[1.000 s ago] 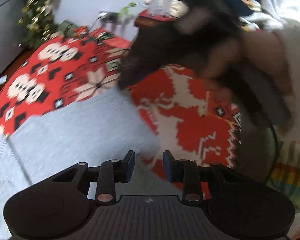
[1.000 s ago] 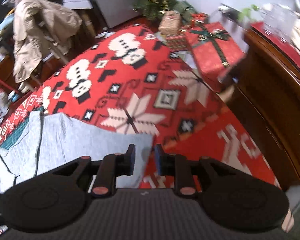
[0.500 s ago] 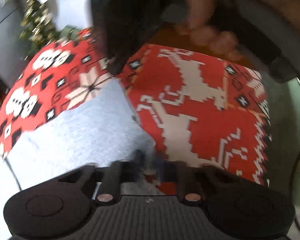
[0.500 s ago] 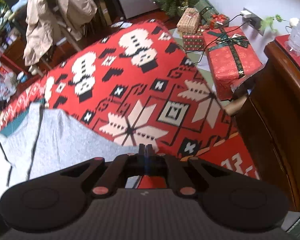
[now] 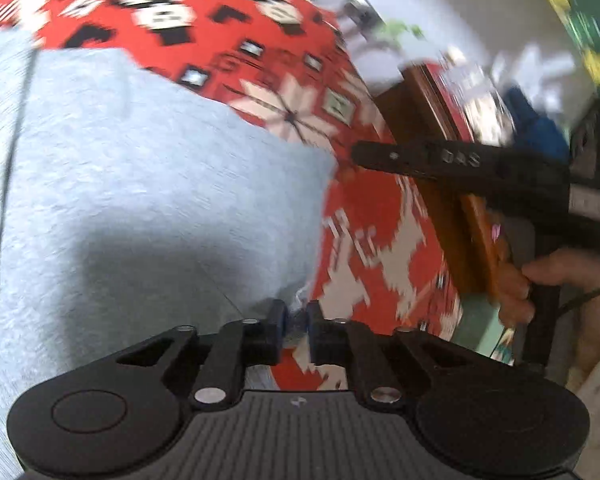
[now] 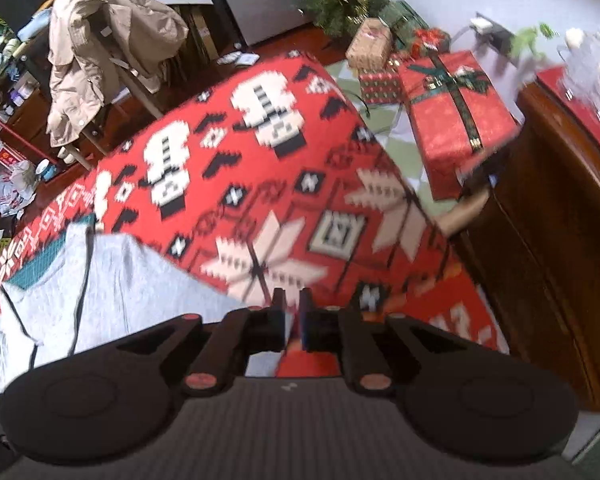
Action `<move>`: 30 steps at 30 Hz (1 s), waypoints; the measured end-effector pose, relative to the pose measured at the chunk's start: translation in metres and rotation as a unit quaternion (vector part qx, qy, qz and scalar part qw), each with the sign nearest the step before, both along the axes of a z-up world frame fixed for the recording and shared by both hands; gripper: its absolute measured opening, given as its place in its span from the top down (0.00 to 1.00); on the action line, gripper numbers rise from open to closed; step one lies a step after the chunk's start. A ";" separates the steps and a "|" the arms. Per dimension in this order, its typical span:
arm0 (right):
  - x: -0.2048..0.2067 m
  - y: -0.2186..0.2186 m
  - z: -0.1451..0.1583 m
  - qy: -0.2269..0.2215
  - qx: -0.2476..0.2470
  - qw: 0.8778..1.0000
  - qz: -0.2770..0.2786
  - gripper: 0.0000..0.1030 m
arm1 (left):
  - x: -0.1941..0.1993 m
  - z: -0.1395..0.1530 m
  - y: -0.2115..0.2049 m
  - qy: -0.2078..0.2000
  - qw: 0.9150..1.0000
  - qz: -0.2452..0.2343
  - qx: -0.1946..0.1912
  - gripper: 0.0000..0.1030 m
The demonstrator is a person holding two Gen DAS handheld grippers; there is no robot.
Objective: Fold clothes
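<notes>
Jaws of left gripper point(image 5: 296, 322) and right gripper point(image 6: 291, 314) now clamped on grey garment point(image 5: 140, 184) edge; apart a second ago.

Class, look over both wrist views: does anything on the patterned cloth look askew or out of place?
Nothing damaged. The grey garment is not flat: both grippers, left and right, pinch its edge.

Garment point(image 6: 112, 280) on blanket point(image 6: 260, 184) — cabinet point(image 6: 548, 240) rt.
</notes>
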State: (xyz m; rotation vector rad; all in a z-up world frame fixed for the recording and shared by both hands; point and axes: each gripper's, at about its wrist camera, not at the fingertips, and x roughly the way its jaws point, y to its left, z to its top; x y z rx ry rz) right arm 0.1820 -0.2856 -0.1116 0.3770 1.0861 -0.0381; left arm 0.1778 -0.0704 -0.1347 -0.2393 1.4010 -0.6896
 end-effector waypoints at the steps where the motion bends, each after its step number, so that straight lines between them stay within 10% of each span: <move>1: -0.005 0.001 -0.001 0.004 0.001 1.000 -0.002 0.90 | -0.005 0.002 -0.007 -0.010 1.000 -0.021 0.007 0.73; 3: -0.014 0.002 -0.003 0.010 0.002 1.000 -0.007 0.90 | -0.012 0.004 -0.015 -0.024 0.999 -0.046 0.014 0.61; 15: -0.054 0.026 0.004 0.015 0.044 0.999 -0.004 0.83 | -0.008 0.031 0.016 -0.111 0.992 -0.032 0.060 0.60; 22: -0.027 0.023 0.003 -0.009 -0.010 1.000 -0.001 0.75 | 0.060 0.035 0.029 -0.254 0.950 -0.089 0.158 0.60; 30: 0.000 0.018 -0.010 -0.005 -0.028 1.000 0.006 0.75 | 0.119 0.026 0.022 -0.296 0.915 -0.204 0.185 0.71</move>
